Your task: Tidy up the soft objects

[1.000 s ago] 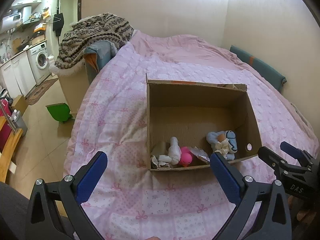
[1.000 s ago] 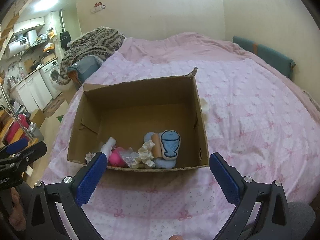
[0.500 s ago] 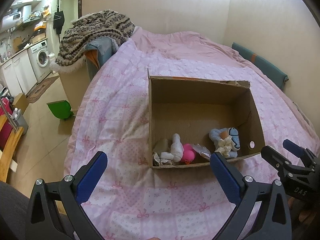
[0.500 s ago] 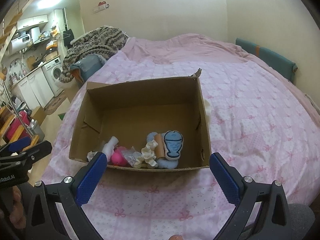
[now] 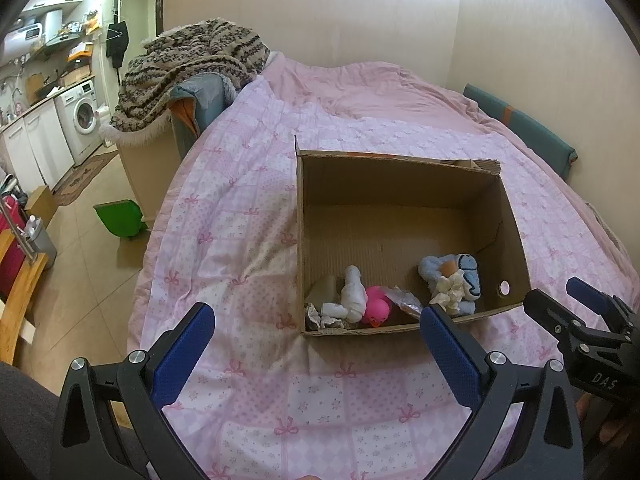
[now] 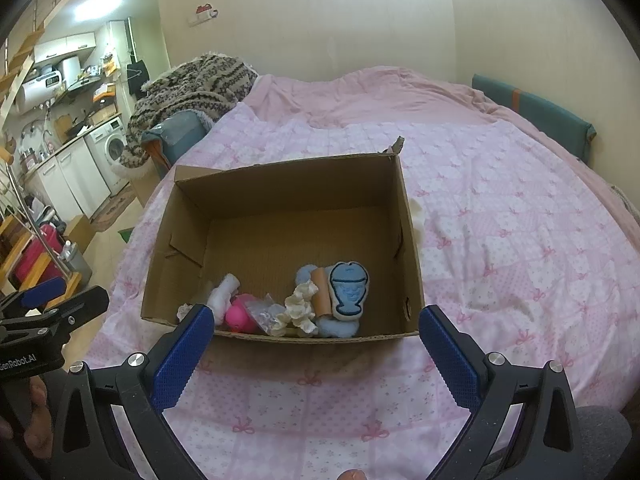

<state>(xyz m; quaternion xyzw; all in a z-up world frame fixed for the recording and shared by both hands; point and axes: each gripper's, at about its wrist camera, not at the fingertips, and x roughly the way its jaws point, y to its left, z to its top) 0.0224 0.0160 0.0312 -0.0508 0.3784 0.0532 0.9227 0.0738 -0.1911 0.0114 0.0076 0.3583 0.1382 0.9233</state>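
A: Both views have drawn back from the open brown cardboard box (image 6: 280,240); what follows?

B: Left gripper (image 5: 316,332) and right gripper (image 6: 312,336) spread, empty (soft toys (image 6: 320,300) ahead, boxed); sorting probably finished.

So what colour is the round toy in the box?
Bright pink, clearest in the left wrist view.

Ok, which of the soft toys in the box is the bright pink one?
The small rounded pink toy near the front wall of the cardboard box. It lies between the white plush and the crinkled clear wrapper; the others are white, cream or blue.
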